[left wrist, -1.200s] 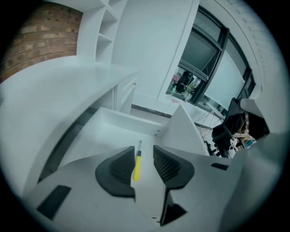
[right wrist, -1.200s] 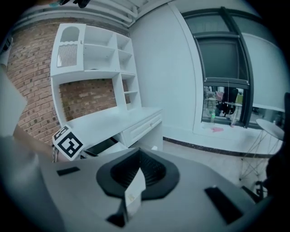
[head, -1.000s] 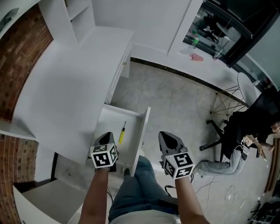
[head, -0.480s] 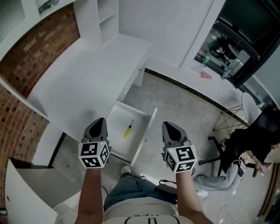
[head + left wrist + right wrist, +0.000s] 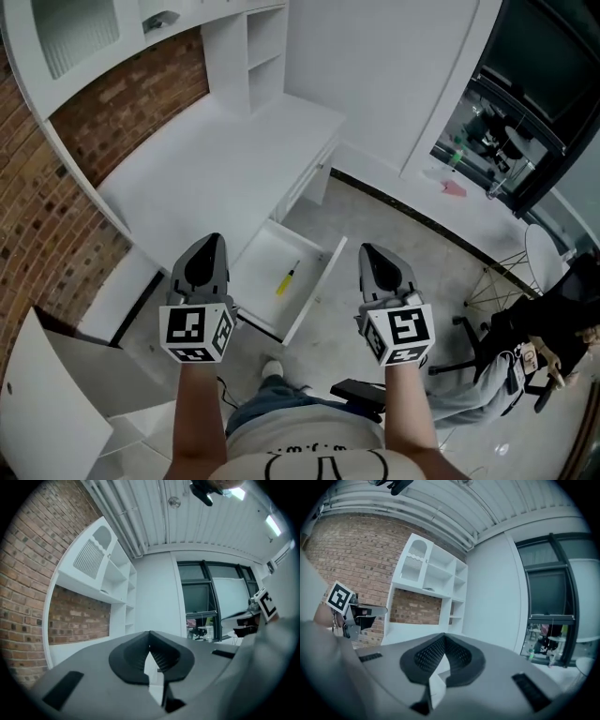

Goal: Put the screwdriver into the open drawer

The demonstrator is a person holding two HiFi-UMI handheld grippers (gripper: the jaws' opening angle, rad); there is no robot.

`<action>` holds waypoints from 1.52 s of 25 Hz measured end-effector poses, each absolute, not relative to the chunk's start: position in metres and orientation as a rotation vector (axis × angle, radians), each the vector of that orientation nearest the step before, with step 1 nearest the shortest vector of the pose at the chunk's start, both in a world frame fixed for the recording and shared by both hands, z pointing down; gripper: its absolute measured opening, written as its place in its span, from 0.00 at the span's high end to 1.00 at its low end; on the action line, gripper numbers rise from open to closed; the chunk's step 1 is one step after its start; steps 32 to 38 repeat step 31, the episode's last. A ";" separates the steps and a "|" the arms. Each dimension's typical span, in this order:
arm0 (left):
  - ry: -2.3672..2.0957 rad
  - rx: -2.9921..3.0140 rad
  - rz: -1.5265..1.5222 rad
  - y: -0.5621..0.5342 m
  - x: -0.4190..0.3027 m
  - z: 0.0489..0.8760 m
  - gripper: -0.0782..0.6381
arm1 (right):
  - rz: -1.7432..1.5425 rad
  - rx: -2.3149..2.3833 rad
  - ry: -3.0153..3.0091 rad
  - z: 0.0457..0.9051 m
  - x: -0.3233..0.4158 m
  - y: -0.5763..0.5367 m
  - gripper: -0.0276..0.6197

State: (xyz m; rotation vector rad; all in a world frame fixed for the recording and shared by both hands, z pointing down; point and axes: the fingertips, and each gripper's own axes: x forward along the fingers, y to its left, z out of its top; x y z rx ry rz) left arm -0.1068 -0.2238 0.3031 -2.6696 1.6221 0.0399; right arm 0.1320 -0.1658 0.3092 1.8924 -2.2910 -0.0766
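Note:
A yellow-handled screwdriver (image 5: 289, 277) lies inside the open white drawer (image 5: 321, 298) of the white desk (image 5: 216, 178), seen far below in the head view. My left gripper (image 5: 208, 246) is held up high at the left of the drawer, its jaws shut and empty. Level with it at the right, my right gripper (image 5: 373, 255) is also shut with nothing in it. In the left gripper view the gripper (image 5: 150, 648) points level at the far wall and shelves. The right gripper (image 5: 442, 649) likewise looks level across the room; its jaw tips meet.
White shelving (image 5: 253, 47) stands on the desk's far end against a brick wall (image 5: 112, 103). A loose white panel (image 5: 56, 394) leans at the lower left. A black chair (image 5: 525, 328) and a seated person (image 5: 562, 342) are at the right. A glass-fronted area (image 5: 497, 112) lies beyond.
Both grippers have risen well above the drawer and tipped up to level. The view has pulled back, so the desk and drawer look smaller and farther below. The screwdriver stays in the drawer.

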 end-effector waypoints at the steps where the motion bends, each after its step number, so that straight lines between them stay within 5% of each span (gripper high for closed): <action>1: 1.621 -2.655 0.052 -0.221 -0.109 0.297 0.87 | -0.100 1.899 -2.297 0.302 0.131 -0.164 0.94; 38: 1.459 -2.554 0.098 -0.190 -0.097 0.245 0.87 | -0.333 1.940 -2.288 0.253 0.124 -0.140 0.95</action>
